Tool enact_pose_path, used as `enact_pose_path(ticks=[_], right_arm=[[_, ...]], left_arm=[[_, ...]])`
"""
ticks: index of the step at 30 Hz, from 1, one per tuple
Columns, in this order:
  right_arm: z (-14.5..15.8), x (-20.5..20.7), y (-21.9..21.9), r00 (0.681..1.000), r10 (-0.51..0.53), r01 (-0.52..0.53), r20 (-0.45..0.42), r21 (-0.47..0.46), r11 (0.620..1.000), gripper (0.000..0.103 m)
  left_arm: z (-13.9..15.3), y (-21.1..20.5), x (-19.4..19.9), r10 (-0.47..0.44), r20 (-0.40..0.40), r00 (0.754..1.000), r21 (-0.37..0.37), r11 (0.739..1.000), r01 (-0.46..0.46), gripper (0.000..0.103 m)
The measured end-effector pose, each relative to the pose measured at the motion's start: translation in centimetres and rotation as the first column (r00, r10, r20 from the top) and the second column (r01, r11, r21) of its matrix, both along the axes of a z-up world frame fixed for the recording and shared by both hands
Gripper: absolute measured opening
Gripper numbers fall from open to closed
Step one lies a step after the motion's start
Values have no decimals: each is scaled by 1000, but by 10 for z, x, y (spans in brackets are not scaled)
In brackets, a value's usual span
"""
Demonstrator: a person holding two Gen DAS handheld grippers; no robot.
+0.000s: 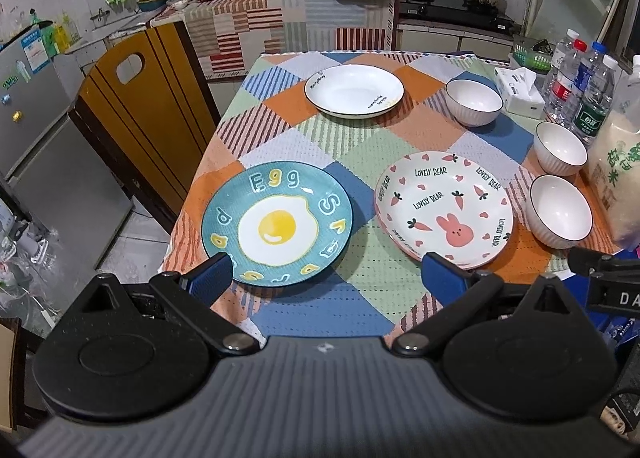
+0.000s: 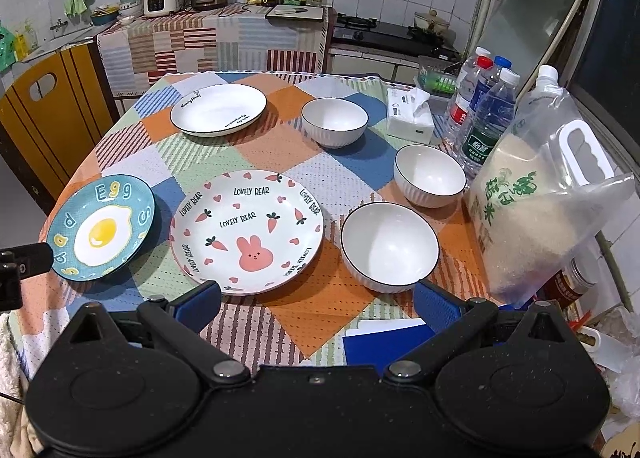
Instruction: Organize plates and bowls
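Note:
Three plates lie on the checked tablecloth: a teal egg plate [image 1: 277, 227] [image 2: 102, 228] front left, a pink rabbit plate [image 1: 444, 204] [image 2: 247, 230] front middle, a plain white plate [image 1: 354, 90] [image 2: 218, 108] at the back. Three white bowls stand along the right: near [image 1: 559, 210] [image 2: 389, 246], middle [image 1: 559, 148] [image 2: 429, 174], far [image 1: 473, 101] [image 2: 334, 121]. My left gripper [image 1: 326, 278] is open and empty, at the table's front edge before the egg and rabbit plates. My right gripper [image 2: 318, 308] is open and empty, before the rabbit plate and near bowl.
A big bag of rice [image 2: 536, 210], several water bottles [image 2: 484, 114] and a tissue box [image 2: 410, 114] crowd the table's right side. A wooden chair [image 1: 136, 106] stands to the left. A blue sheet [image 2: 380, 342] lies at the front edge.

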State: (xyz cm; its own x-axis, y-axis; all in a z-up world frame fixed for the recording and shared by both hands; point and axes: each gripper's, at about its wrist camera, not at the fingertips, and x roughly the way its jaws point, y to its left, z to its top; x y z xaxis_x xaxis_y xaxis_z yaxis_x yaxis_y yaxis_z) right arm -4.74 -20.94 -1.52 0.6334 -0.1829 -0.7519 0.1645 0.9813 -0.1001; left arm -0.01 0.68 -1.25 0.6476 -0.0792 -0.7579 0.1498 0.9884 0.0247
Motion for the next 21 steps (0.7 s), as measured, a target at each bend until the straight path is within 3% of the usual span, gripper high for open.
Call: enact_pose_path(ticks=[4, 8, 11, 15, 19, 21], right_arm=[[-3, 1, 0, 1000, 13, -13, -2, -5, 1000, 103], [-3, -3, 1, 987, 132, -131, 92, -12, 991, 103], [-5, -2, 3, 955, 232, -222, 184, -76, 972, 103], [-14, 5, 5, 891, 319, -252, 322, -234, 939, 103], [-24, 20, -1, 862, 357, -316, 360, -170, 933, 103], [-33, 28, -6, 874, 342, -324, 346, -110, 940, 102]], left_arm=[[-4, 4, 1, 19, -2, 1000, -26, 999, -19, 101], [-7, 4, 6, 51, 37, 998, -28, 998, -50, 100], [-11, 1, 12, 30, 74, 997, -24, 999, -28, 100], [-20, -8, 16, -97, 154, 983, -14, 995, 100, 102], [-34, -17, 32, -111, 101, 989, -27, 993, 114, 102], [-46, -21, 42, -114, 58, 992, -52, 992, 117, 102]])
